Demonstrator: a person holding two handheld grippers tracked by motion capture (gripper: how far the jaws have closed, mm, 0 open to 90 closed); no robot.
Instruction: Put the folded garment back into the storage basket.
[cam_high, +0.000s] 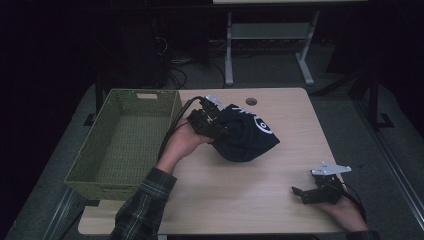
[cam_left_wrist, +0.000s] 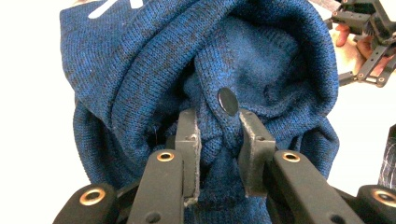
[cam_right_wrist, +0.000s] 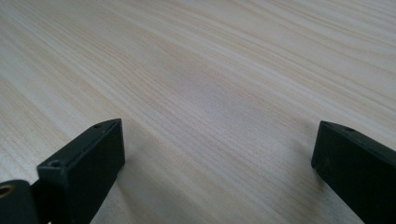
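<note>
The right gripper (cam_high: 306, 194) rests at the table's (cam_high: 240, 200) five o'clock edge, jaws wide apart. At center, the left gripper (cam_left_wrist: 218, 135) is clamped on a dark blue knit hat (cam_high: 245, 135), three o'clock of the green woven basket (cam_high: 125, 145).

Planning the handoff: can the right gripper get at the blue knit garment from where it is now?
Probably yes. The right gripper is open, with bare table between it and the blue knit garment; the left gripper already pinches its near side.

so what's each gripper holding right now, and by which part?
Left gripper is shut on the blue knit garment, pinching a fold of fabric just below its dark round button. Right gripper is open over bare table, holding nothing.
</note>
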